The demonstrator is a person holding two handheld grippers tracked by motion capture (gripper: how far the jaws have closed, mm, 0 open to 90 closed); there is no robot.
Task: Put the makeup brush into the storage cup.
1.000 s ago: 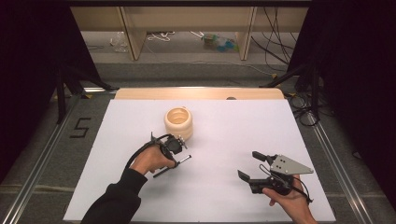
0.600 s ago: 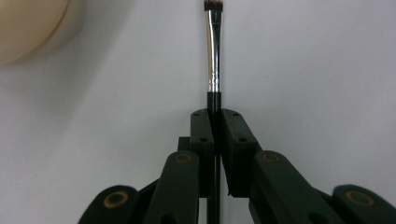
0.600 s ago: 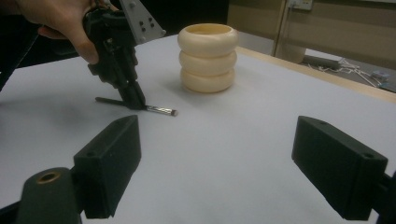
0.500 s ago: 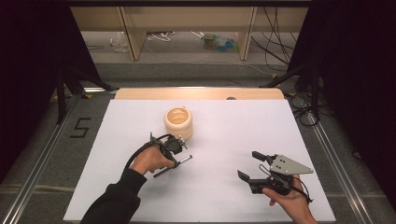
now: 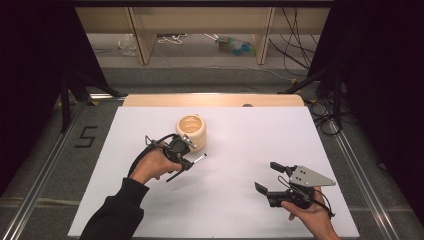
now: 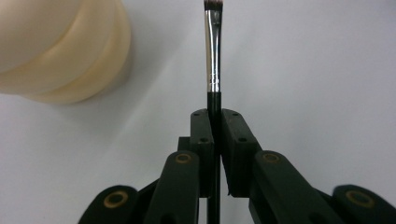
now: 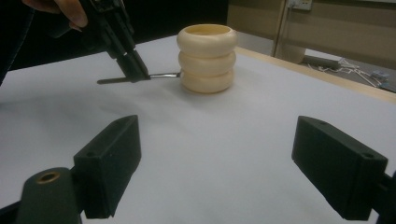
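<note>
A cream ribbed pot (image 5: 191, 131) stands open-topped on the white table (image 5: 240, 140), left of centre. Just in front of it my left gripper (image 5: 183, 158) is shut on a thin black-handled brush (image 5: 198, 160) with a silver ferrule, held a little above the table. In the left gripper view the brush (image 6: 213, 56) runs straight out from the closed gripper (image 6: 214, 122), bristles pointing away, with the pot (image 6: 60, 51) at upper left. My right gripper (image 5: 269, 177) rests near the front right, open with nothing between its fingers. Looking along it (image 7: 217, 128), I see the pot (image 7: 207, 58) and the left gripper (image 7: 133, 65).
A wooden strip (image 5: 215, 100) borders the table's far edge. Metal rails (image 5: 350, 160) run along both sides. A shelf unit and loose cables (image 5: 200, 40) lie on the floor beyond. Dark curtains close in left and right.
My left gripper has risen slightly with the brush, whose tip now hangs higher beside the pot. The right hand has stayed put.
</note>
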